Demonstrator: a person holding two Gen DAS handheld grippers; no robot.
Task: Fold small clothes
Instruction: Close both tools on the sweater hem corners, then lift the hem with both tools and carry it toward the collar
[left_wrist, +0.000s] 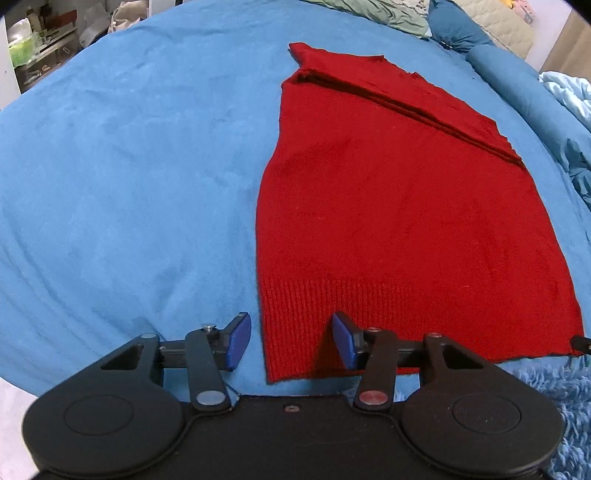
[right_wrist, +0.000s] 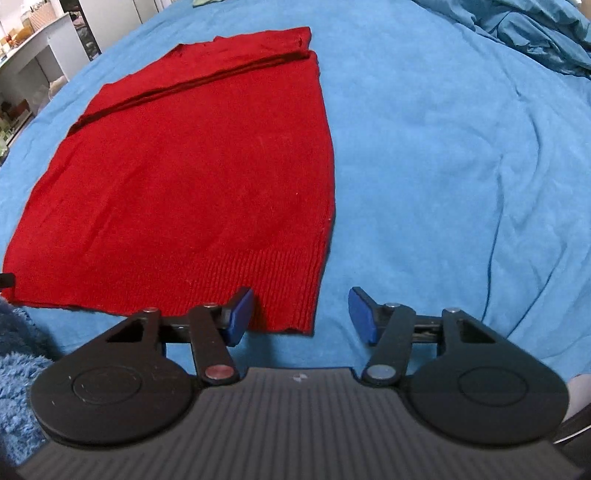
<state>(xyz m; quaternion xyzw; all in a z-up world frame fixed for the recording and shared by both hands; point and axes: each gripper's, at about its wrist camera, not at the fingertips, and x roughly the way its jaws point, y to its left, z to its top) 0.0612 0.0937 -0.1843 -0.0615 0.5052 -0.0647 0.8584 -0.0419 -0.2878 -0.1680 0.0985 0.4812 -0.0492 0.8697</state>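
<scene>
A red knit sweater (left_wrist: 388, 206) lies flat on the blue bedsheet (left_wrist: 129, 184), sleeves folded in, ribbed hem toward me. My left gripper (left_wrist: 291, 341) is open, its jaws straddling the hem's near left corner, low over it. In the right wrist view the sweater (right_wrist: 192, 177) lies left of centre. My right gripper (right_wrist: 301, 315) is open and straddles the hem's near right corner, left fingertip (right_wrist: 242, 314) over the ribbing, right fingertip (right_wrist: 362, 315) over the bare sheet (right_wrist: 461, 184). Neither holds anything.
A fluffy blue blanket (left_wrist: 561, 398) lies at the near edge, also in the right wrist view (right_wrist: 18, 387). Pillows and rumpled bedding (left_wrist: 461, 26) sit at the far right. Shelves and furniture (right_wrist: 29, 55) stand beyond the bed's left side.
</scene>
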